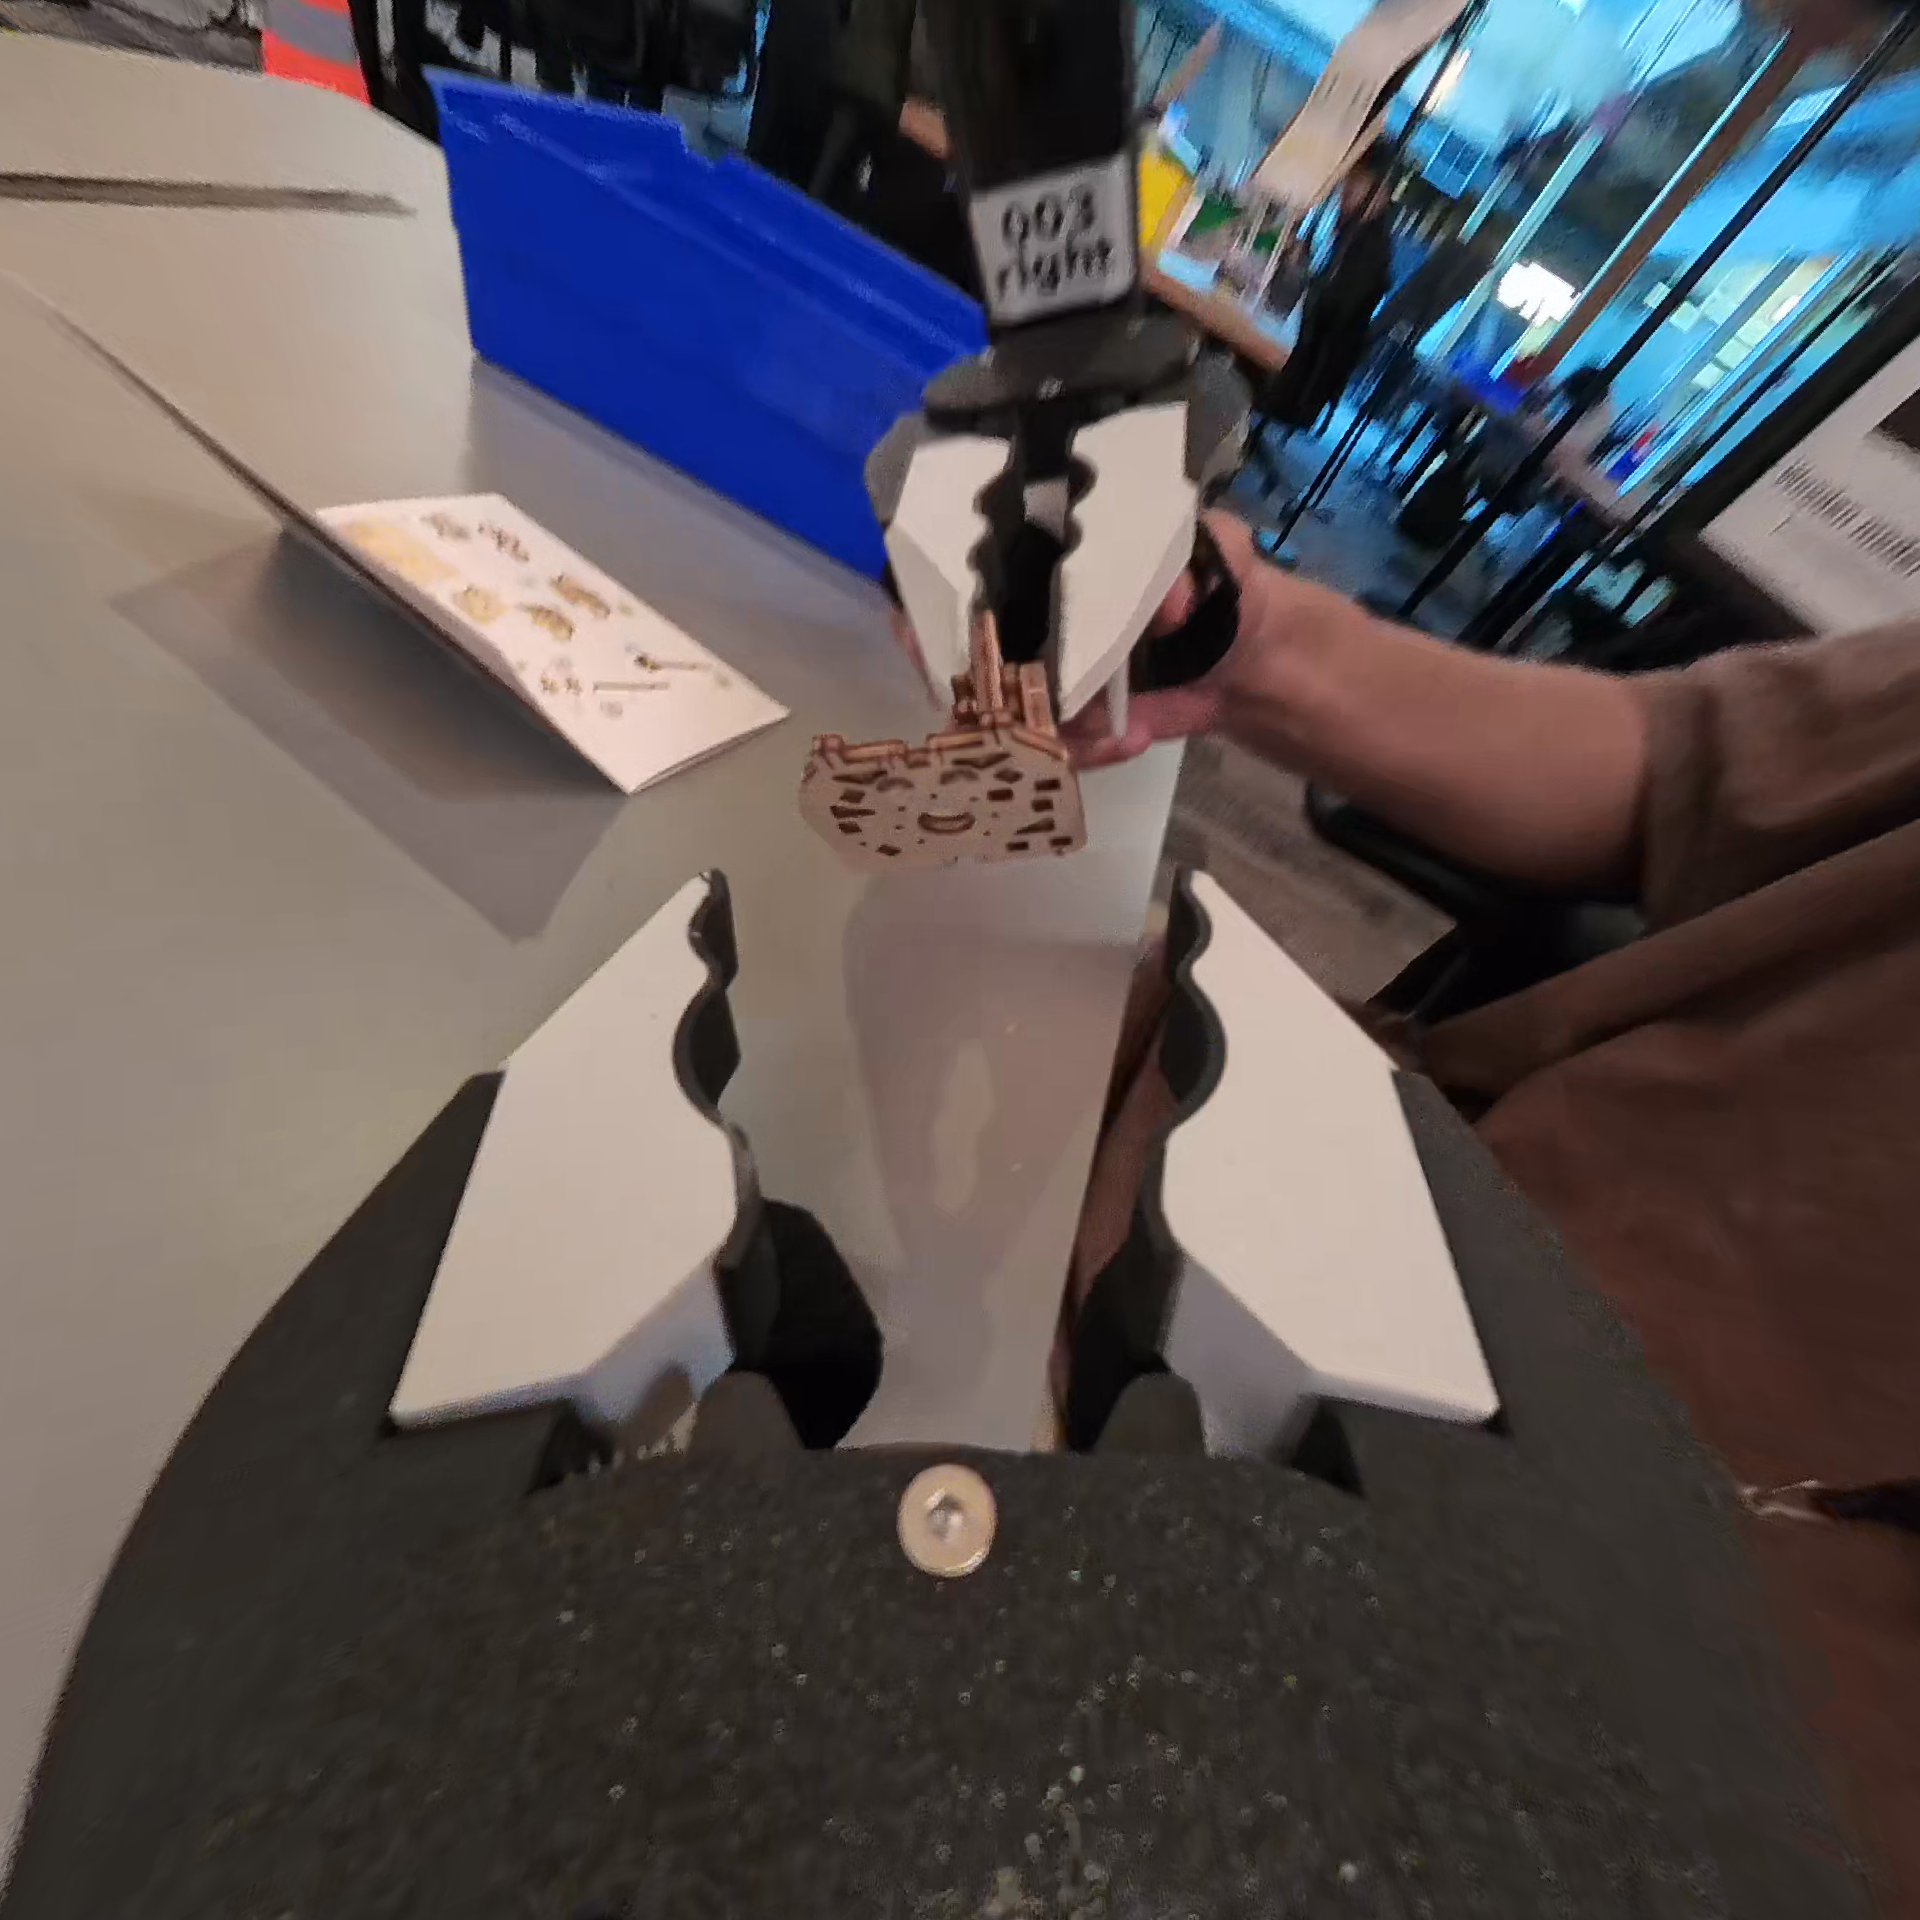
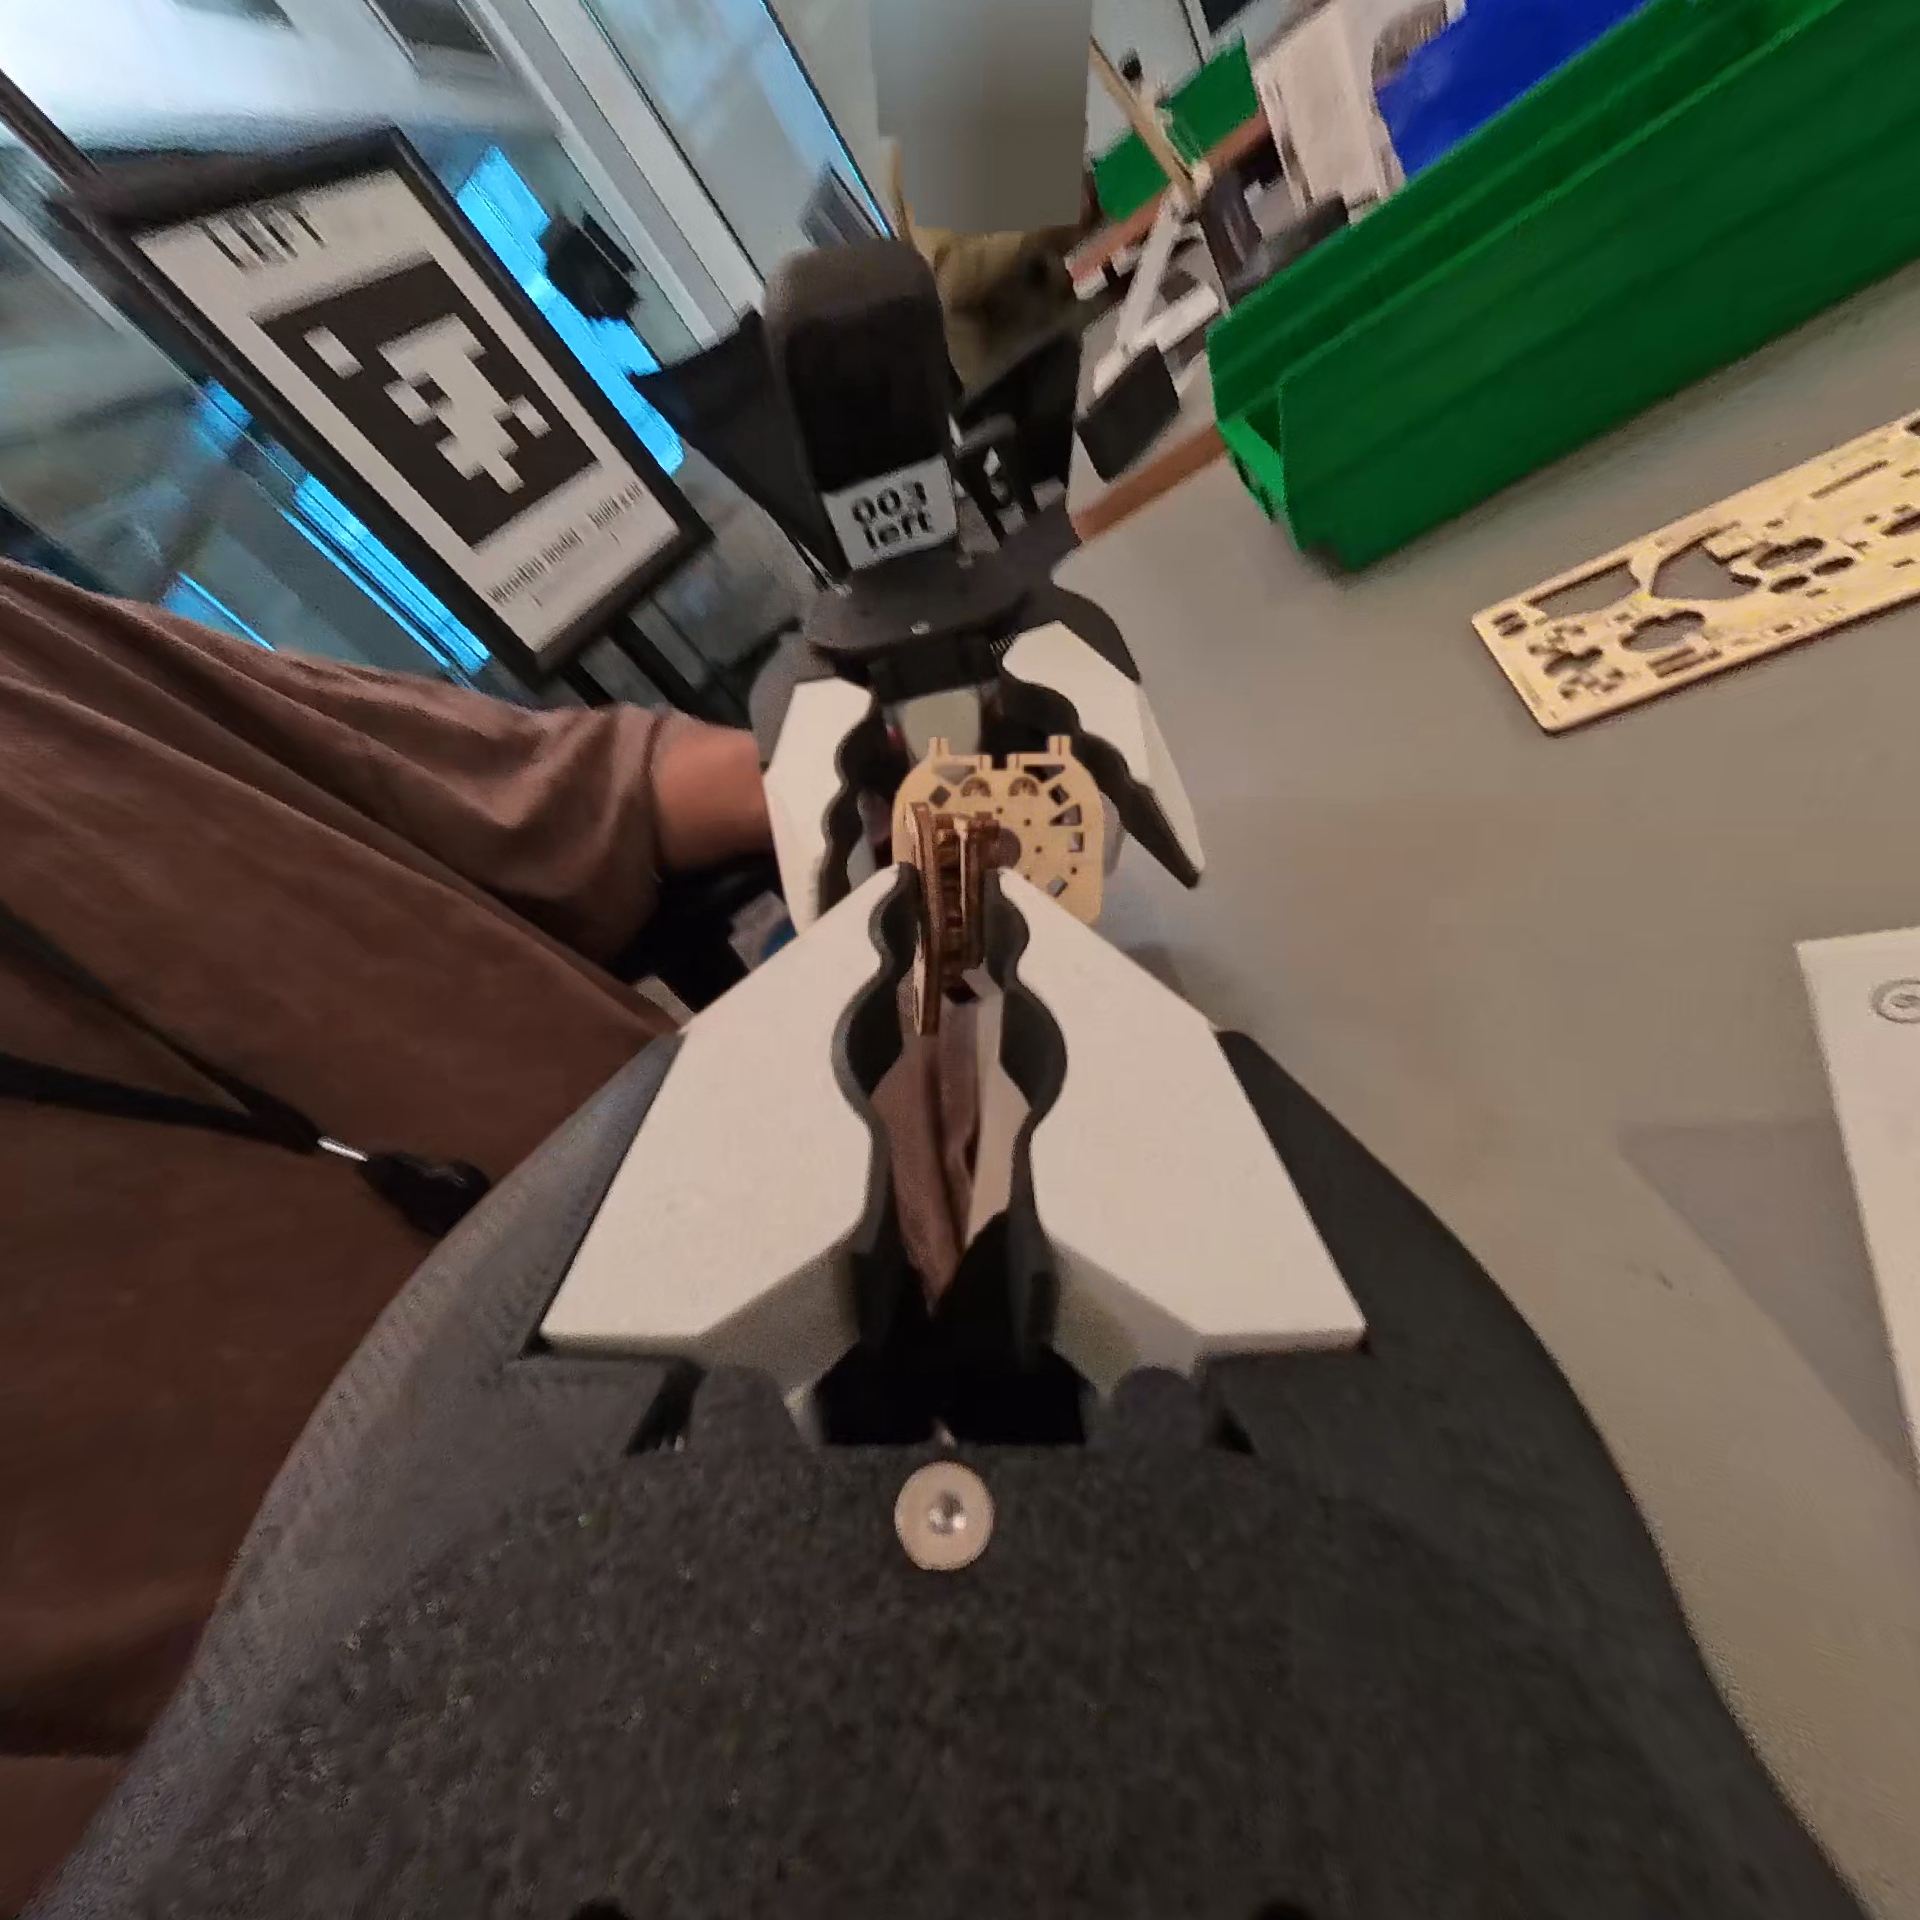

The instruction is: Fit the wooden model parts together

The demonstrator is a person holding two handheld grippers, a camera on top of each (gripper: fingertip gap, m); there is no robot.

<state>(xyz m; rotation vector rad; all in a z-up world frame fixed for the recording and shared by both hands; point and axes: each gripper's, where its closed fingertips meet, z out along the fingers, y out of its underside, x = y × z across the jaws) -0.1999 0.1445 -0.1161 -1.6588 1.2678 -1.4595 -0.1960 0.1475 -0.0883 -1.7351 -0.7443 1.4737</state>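
Observation:
In the right wrist view my right gripper (image 2: 951, 883) is shut on a small light-wood model assembly (image 2: 945, 904), pinching an upright edge of it. A flat plate with many cut-outs (image 2: 1023, 821) is fixed to its far end. In the left wrist view the assembly (image 1: 945, 800) hangs from the right gripper (image 1: 1003, 675), above the grey table (image 1: 260, 935). My left gripper (image 1: 951, 894) is open and empty, its fingertips just short of the plate. In the right wrist view it (image 2: 1003, 842) faces me with fingers spread on either side of the plate.
A blue bin (image 1: 675, 301) and an open instruction booklet (image 1: 551, 623) lie far left. A green bin (image 2: 1558, 343), a punched-out wooden sheet (image 2: 1704, 603) and a white sheet (image 2: 1870, 1143) lie on the right. A person's brown sleeve (image 1: 1662, 1039) is at the table edge. My left and right fingertips are right by each other.

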